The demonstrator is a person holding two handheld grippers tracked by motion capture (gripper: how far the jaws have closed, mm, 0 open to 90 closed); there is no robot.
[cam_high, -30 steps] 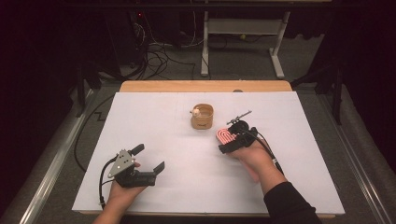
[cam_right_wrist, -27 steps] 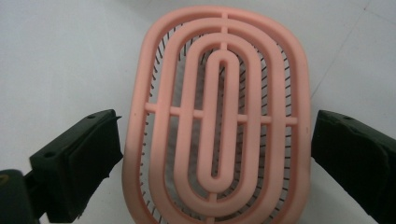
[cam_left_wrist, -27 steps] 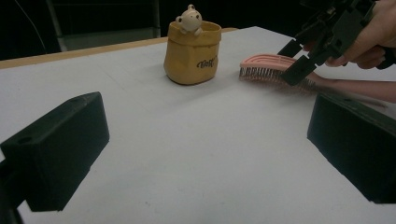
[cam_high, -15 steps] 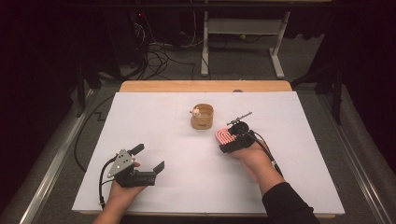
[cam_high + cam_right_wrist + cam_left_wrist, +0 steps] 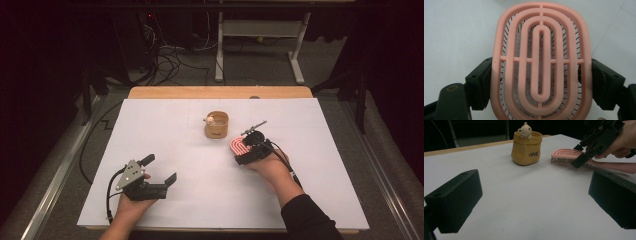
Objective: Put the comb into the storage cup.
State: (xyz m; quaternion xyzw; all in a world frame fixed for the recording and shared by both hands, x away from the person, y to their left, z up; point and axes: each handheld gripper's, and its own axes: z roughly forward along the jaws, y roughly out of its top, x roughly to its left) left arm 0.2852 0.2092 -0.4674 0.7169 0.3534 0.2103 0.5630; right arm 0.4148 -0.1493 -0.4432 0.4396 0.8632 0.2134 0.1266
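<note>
I am holding my right gripper (image 5: 243, 151) over the pink hairbrush (image 5: 239, 146), which is lying bristles-down on the white table cover (image 5: 200, 165), right of centre and just to the near right of the little yellow pot. In the right gripper view the jaws are sitting on either side of the brush head (image 5: 541, 62), one against each long edge, and they have just been closing in on it; the pads are pressing the pink rim on both sides, so I am gripping the brush across its width. The open ringed back of the brush is facing up at that camera, with the dark bristles showing through the slots against the white surface below. In the left gripper view the same brush (image 5: 565, 155) is resting flat on the table, with my right gripper (image 5: 584, 160) coming down onto it at a slant from my right hand (image 5: 624, 137).

The yellow sack-shaped pot (image 5: 216, 125) is standing upright near the middle of the table, a small bear figure (image 5: 524, 130) peeking over its rim. It is close to the brush but not touching it.

My left gripper (image 5: 160, 170) is resting low at the near left of the table, well apart from the brush and the pot. Its jaws are standing wide apart with nothing between them, pointing across the bare white surface toward the pot.
</note>
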